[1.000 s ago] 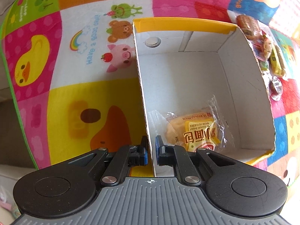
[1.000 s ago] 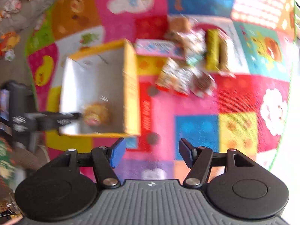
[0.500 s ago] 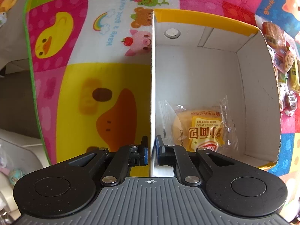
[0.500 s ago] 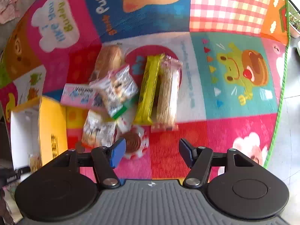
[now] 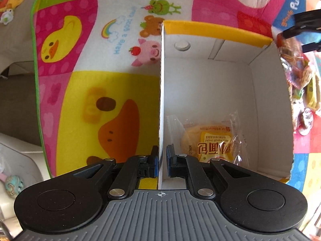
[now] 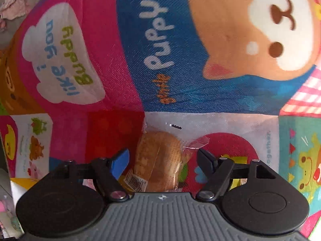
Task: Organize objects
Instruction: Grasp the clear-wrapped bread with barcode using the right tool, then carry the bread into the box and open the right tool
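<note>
My left gripper (image 5: 160, 161) is shut on the left wall of a yellow-and-white cardboard box (image 5: 266, 92), pointing straight down. Inside the box lies one wrapped round bread (image 5: 212, 146) with red lettering. In the right wrist view a brown bread roll in clear wrap (image 6: 160, 158) lies on the play mat, between the fingers of my right gripper (image 6: 163, 156). Those jaws are opening and stand wide; the pads do not touch the roll. The right gripper's fingers (image 5: 301, 28) show at the upper right of the left wrist view, above the snack pile.
A pile of wrapped snacks (image 5: 301, 84) lies on the colourful cartoon play mat (image 5: 90, 100) just right of the box. The box corner (image 6: 22, 182) shows at the lower left of the right wrist view. Bare floor and small toys (image 5: 12, 0) lie beyond the mat's left edge.
My right gripper swept from above the box across the snack pile and dropped low over the bread roll, its jaws widening. The left gripper rolled slightly, still clamped on the box wall.
</note>
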`<state>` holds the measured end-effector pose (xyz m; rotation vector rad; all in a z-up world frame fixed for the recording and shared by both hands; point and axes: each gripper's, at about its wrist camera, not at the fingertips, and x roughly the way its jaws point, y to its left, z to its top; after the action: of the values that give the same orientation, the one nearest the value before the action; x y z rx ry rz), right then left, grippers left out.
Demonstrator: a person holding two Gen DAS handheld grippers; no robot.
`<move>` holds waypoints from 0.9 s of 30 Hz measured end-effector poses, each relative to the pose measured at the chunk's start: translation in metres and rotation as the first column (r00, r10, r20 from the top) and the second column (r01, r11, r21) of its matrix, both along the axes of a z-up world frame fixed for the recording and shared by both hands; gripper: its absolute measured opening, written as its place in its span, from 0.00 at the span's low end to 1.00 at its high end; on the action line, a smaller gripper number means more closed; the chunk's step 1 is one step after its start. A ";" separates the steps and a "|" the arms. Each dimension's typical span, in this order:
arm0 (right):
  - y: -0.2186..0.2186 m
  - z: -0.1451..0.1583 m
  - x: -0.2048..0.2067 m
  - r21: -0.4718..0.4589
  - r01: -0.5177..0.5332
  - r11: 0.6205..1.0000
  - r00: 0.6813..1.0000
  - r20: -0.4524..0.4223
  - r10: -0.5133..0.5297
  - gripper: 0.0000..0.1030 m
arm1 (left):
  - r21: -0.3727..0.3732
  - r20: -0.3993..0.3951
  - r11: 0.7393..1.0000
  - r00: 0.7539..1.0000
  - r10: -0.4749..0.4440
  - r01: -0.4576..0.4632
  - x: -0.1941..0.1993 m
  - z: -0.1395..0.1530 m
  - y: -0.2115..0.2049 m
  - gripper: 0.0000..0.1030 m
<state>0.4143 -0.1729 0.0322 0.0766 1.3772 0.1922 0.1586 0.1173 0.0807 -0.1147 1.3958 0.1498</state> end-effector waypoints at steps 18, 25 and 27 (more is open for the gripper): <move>-0.031 0.083 -0.106 0.027 0.044 0.999 0.995 0.083 -0.047 0.58 | -0.076 0.038 0.992 0.994 -0.099 0.102 0.000 -0.009 0.009 0.09; -0.024 0.093 -0.220 0.031 0.088 0.996 0.996 -0.033 -0.087 0.58 | -0.099 0.048 0.985 0.989 -0.137 0.141 0.001 -0.001 0.011 0.09; -0.014 0.090 -0.251 0.025 0.100 0.995 0.992 -0.075 -0.098 0.58 | -0.108 0.051 0.981 0.986 -0.157 0.161 -0.002 0.001 0.012 0.09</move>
<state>0.1629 -0.1874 0.1225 0.1771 1.4403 0.1272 0.1562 0.1298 0.0818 -0.0976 1.3652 -0.0635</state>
